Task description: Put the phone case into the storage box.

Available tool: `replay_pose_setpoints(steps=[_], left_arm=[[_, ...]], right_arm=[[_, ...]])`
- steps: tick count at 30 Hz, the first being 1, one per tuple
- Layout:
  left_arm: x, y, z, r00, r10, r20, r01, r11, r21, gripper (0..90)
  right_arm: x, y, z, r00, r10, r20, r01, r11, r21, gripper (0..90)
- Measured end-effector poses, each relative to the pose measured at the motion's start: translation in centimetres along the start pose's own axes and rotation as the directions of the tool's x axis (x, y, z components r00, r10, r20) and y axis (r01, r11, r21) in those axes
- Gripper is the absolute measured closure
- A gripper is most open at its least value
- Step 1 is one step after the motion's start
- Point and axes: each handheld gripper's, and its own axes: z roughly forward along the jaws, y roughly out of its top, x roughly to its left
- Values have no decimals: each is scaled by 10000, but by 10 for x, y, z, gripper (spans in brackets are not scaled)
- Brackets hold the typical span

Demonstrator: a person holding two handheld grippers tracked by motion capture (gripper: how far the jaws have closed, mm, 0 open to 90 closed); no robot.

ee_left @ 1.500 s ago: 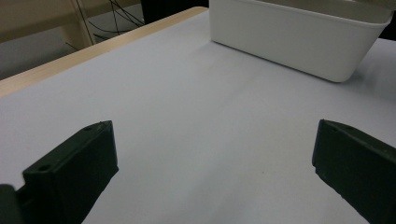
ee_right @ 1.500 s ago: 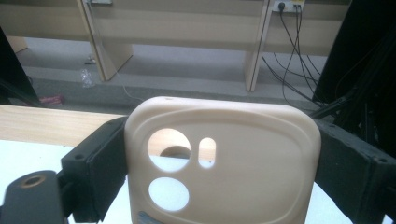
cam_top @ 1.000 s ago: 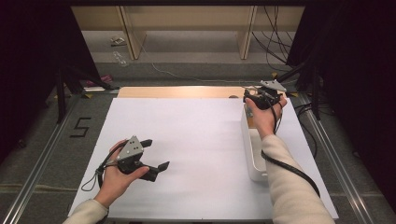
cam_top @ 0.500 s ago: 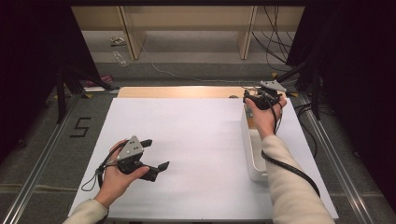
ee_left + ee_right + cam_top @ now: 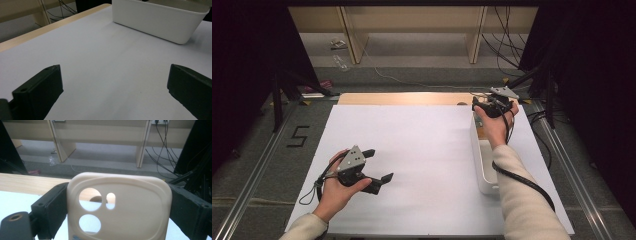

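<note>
A beige phone case (image 5: 130,215) with camera cut-outs stands upright between the black jaws of my right gripper (image 5: 117,195), which is shut on its two side edges. In the high view that right gripper (image 5: 484,105) is held over the far end of a long white bin (image 5: 482,170) at the right of the table. My left gripper (image 5: 379,165) hovers low over the white sheet (image 5: 422,150) near the front left. Its jaws are wide apart with nothing between them. In the left gripper view, my left gripper (image 5: 113,72) faces the white bin (image 5: 155,22).
The white sheet covers most of the table, and a strip of bare wood (image 5: 402,98) shows along its far edge. Beyond the table are wooden shelf legs (image 5: 349,35) and loose cables (image 5: 507,45) on the floor. Dark curtains stand on both sides.
</note>
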Motion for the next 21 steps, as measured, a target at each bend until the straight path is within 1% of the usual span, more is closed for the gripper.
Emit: replay_pose_setpoints(steps=[8, 14, 16, 17, 18, 19, 21], left_arm=[[0, 0, 0, 10000, 4, 0, -4, 10000, 9, 0], [0, 0, 0, 10000, 16, 18, -16, 10000, 13, 0], [0, 0, 0, 10000, 18, 16, -18, 10000, 23, 0], [0, 0, 0, 10000, 18, 21, -18, 10000, 22, 0], [0, 0, 0, 10000, 20, 22, -20, 10000, 21, 0], [0, 0, 0, 10000, 22, 23, -22, 10000, 19, 0], [0, 0, 0, 10000, 25, 27, -25, 10000, 23, 0]], right_arm=[[-1, 1, 0, 9997, 88, -212, -93, 9997, -214, 105], [-1, 2, -1, 9995, 160, -272, -170, 9991, -381, 105], [-2, 2, -1, 9997, 131, -223, -141, 9989, -458, 104], [-2, 2, -1, 9997, 127, -196, -137, 9987, -494, 99], [-2, 3, -2, 9996, 77, -272, -89, 9988, -473, 77], [-1, 3, -2, 9992, -88, -396, 70, 9990, -439, 22], [0, 4, -3, 9990, -111, -441, 91, 9988, -472, 5]])
